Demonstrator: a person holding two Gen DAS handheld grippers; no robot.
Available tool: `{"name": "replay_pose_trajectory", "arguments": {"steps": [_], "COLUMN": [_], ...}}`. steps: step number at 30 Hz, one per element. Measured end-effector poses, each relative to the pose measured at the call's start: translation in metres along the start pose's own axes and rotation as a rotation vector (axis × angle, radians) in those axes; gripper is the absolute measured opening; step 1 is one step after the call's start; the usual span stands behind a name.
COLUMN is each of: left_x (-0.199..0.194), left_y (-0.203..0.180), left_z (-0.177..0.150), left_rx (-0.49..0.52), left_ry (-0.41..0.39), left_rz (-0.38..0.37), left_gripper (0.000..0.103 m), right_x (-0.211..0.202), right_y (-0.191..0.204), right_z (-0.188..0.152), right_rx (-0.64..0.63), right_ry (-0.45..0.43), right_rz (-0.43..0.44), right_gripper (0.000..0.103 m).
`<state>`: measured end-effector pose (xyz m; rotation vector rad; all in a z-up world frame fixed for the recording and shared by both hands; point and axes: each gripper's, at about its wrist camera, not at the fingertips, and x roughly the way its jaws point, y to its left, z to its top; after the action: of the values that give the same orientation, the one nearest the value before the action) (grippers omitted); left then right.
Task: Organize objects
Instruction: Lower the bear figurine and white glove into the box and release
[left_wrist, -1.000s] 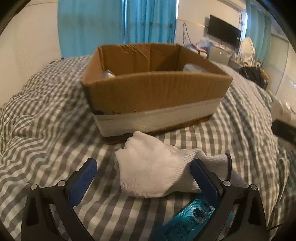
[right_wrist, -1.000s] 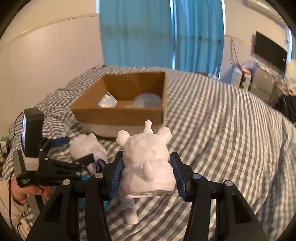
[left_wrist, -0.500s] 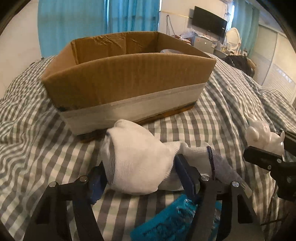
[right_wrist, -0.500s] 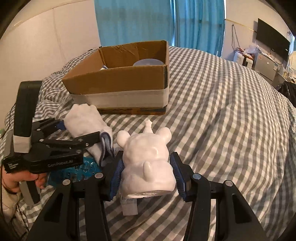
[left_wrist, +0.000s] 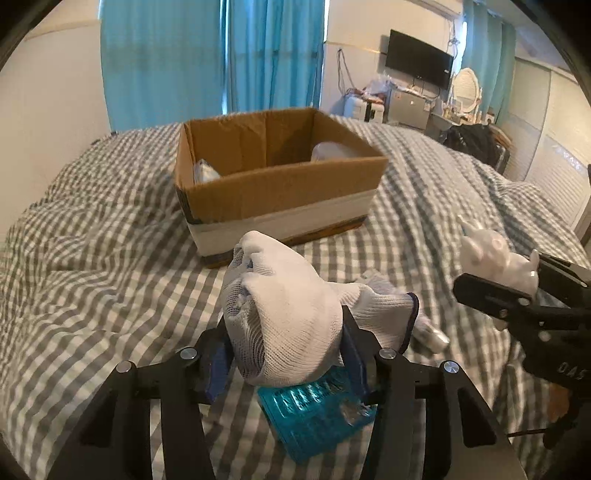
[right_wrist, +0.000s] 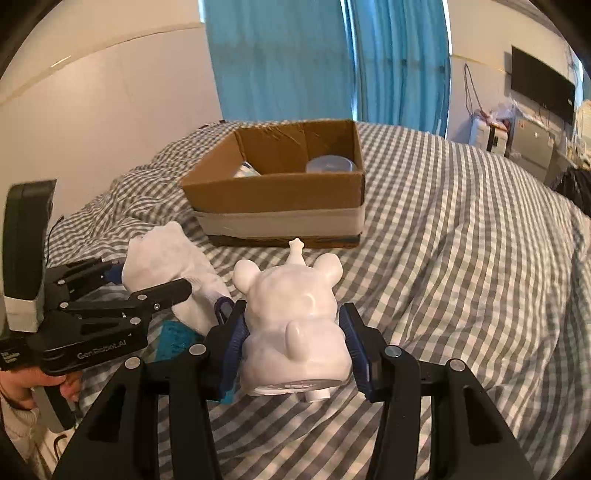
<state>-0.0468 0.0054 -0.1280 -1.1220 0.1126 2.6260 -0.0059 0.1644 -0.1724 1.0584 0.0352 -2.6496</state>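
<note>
My left gripper (left_wrist: 282, 347) has its jaws closing on a bunched white glove (left_wrist: 284, 314), which hangs lifted above the checked bedcover. In the right wrist view that same left gripper (right_wrist: 147, 284) holds the glove (right_wrist: 162, 258) at the left. My right gripper (right_wrist: 293, 336) is shut on a white animal figurine (right_wrist: 291, 321), also seen in the left wrist view as the figurine (left_wrist: 495, 258) at the right. An open cardboard box (left_wrist: 280, 184) with a white band sits ahead on the bed; the box (right_wrist: 280, 192) holds a round lidded tub (right_wrist: 330, 164) and a pale packet (right_wrist: 245, 171).
A teal blister pack (left_wrist: 317, 417) lies on the bedcover under the left gripper. A small tube (left_wrist: 430, 332) lies beside it. A hand (right_wrist: 22, 384) grips the left tool. Blue curtains (left_wrist: 210, 59), a wall TV (left_wrist: 417, 59) and cluttered furniture stand behind the bed.
The left jaws closed onto the glove and lifted it off the bedcover. Both grippers pulled back and rose, so the box now looks farther away. The right gripper kept its hold on the figurine.
</note>
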Motion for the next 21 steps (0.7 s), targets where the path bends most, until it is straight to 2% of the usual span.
{"name": "replay_pose_trajectory", "arguments": {"steps": [10,21], "left_x": [-0.056,-0.086], "left_y": [-0.006,-0.018], "left_z": [0.022,0.058], "left_rx": [0.004,0.027], "left_ry": [-0.107,-0.175], "left_rz": [0.037,0.029], "left_gripper": [0.053,0.053], "right_x": [-0.048,-0.087], "right_y": [0.012,0.020], "right_z": [0.016,0.047], "right_rx": [-0.035,-0.069], "right_ry": [-0.095,-0.161], "right_rz": [-0.018,-0.038], "right_gripper": [0.050,0.050]}}
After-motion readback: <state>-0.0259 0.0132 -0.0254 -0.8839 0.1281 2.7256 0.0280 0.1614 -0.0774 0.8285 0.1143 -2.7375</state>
